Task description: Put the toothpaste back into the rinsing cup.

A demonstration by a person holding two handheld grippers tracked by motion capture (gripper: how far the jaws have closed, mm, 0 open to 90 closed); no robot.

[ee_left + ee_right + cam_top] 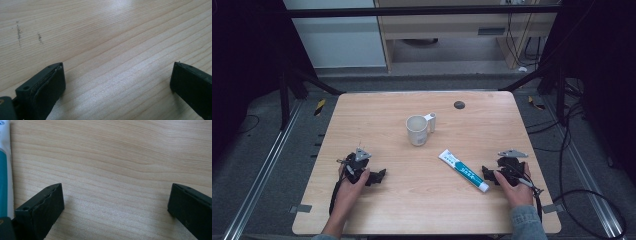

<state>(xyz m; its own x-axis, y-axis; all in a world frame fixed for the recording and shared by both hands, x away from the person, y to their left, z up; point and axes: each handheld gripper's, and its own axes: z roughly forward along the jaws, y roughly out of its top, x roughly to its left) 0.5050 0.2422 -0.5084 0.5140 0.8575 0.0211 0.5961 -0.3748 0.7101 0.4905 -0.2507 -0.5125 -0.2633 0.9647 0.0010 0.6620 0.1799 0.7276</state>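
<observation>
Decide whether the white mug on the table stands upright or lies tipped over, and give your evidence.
Upright. In the high view the mug shows its round open mouth facing up, its handle sticking out sideways, and it stands on the table.

High view overhead facing forward-down, both gripper views close above table (422, 200).

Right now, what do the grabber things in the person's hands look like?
Each is a black handheld gripper: left gripper, right gripper. Both have two flat black jaws, a grey three-cornered plate on top and a trailing black cable. The right arm wears a blue-grey denim sleeve.
</observation>
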